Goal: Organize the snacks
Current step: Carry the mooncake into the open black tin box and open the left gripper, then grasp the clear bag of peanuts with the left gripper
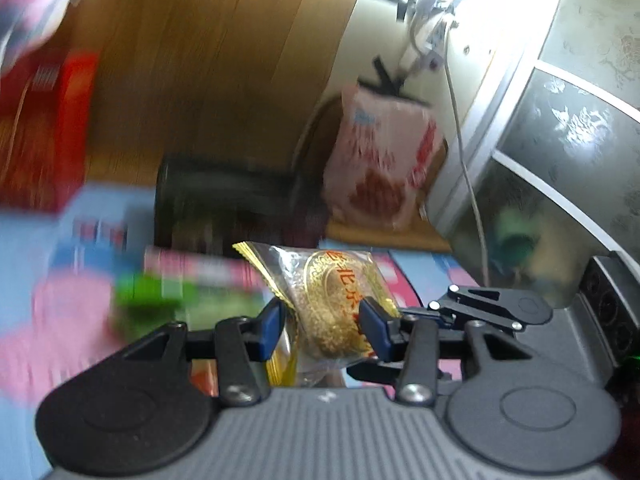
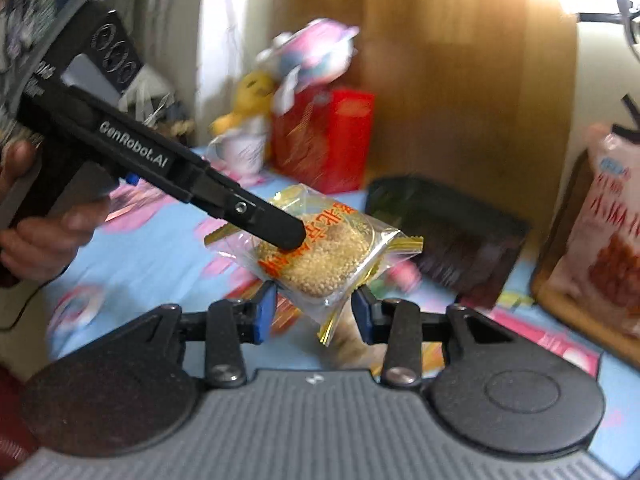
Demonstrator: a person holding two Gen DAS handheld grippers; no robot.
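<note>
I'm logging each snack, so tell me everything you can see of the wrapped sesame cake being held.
The sesame cake is a round, golden, seed-crusted cake sealed in a clear plastic wrapper with gold serrated ends and red Chinese print. It hangs tilted above the blue patterned cloth. The left gripper has its jaws shut on it; the right gripper has the wrapper's lower corner between its jaws, which look parted.

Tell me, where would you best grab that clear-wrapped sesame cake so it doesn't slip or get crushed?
Across the round sesame cake itself, one pad on each side of its edge, as the left gripper holds it now. The clear wrapper's gold-striped ends are thin and floppy, so a pinch there would probably let it swing. Right gripper stands open around the lower corner, apparently not pressing.
</note>
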